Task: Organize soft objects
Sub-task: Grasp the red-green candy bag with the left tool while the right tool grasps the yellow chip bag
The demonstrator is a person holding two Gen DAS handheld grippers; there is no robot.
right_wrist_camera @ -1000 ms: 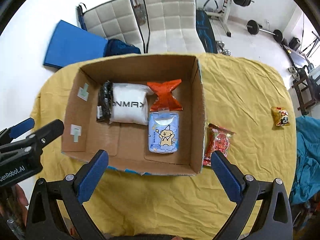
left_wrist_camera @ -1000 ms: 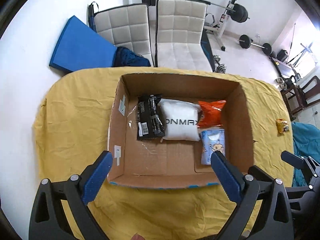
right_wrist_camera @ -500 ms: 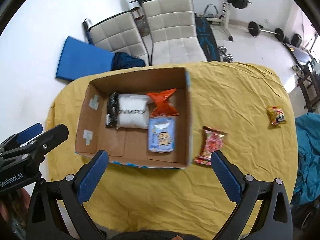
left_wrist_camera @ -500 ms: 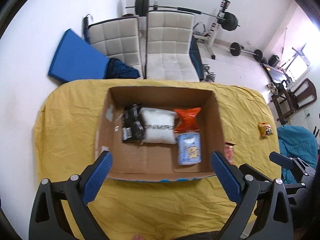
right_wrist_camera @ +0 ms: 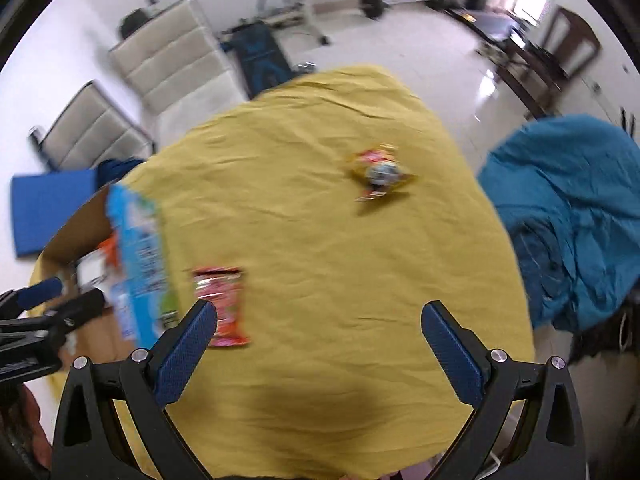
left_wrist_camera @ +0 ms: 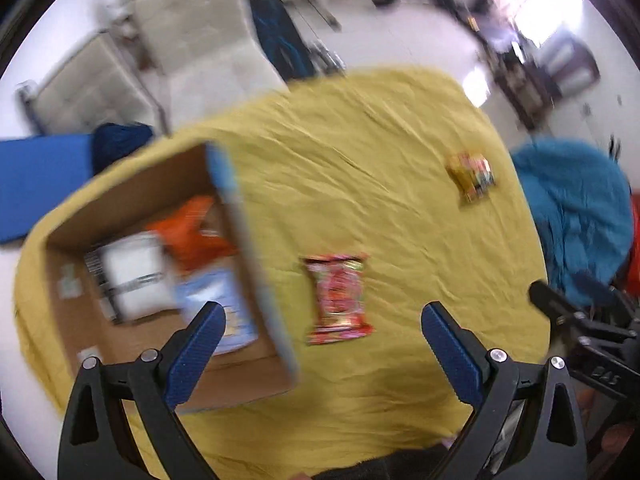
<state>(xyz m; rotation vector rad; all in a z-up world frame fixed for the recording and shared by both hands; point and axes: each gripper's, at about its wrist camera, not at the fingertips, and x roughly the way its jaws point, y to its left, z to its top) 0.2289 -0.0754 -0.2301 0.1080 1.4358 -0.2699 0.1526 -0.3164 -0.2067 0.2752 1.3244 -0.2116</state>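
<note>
Two packets are lying loose on the bench [right_wrist_camera: 320, 240], outside the box [left_wrist_camera: 256, 264]: a red packet [left_wrist_camera: 339, 298] just beside the box's near wall, and a yellow packet [right_wrist_camera: 380, 174] well apart from it, toward the far edge. Four items are already sitting inside the box: a white pouch [left_wrist_camera: 134, 276], an orange packet [left_wrist_camera: 196, 232], a pale blue packet [left_wrist_camera: 230, 308] and a dark item, too blurred to identify. They are packed side by side, evidently to leave floor space for the rest.

The left gripper [left_wrist_camera: 320, 344] is hanging above the red packet with its jaws apart and holding nothing. The right gripper [right_wrist_camera: 318, 336] is likewise wide open and unloaded, pointing over bare cloth toward the yellow packet. Both views are blurring heavily.

Judgement: the spread jaws suit a flat pick; the red packet, being nearest, is the probable next item.
</note>
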